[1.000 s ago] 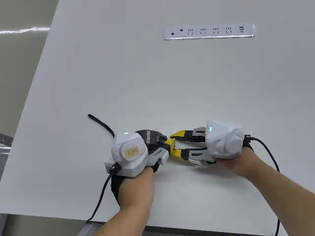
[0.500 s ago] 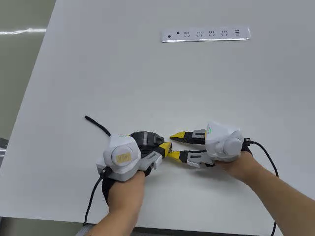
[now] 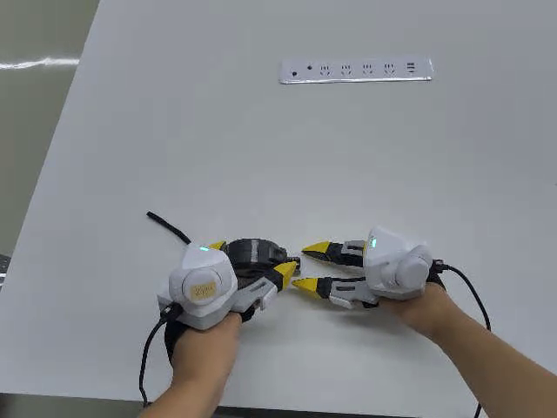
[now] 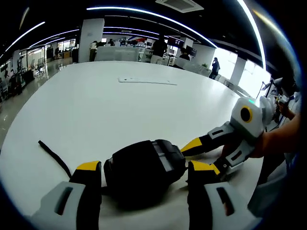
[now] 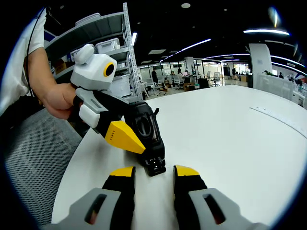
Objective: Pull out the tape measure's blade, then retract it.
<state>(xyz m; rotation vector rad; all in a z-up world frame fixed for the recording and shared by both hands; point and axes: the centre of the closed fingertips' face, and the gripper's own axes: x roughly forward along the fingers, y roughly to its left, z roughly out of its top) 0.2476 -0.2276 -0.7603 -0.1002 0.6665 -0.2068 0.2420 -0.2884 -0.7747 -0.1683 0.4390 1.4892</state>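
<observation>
The yellow-tipped left tongs [image 4: 145, 166] stand wide and press both sides of the tape [image 4: 136, 179], a rounded black case with a matte, rubbery look. It lies on the smooth white worktop [image 3: 261, 139]. The right tongs [image 5: 154, 173] are partly open and empty, tips just short of the case's blade end. The right gripper view shows that squared black mouth and the round side face. The head view shows a thin black strap [image 3: 167, 226] running left and a flat power strip [image 3: 355, 70] well beyond.
</observation>
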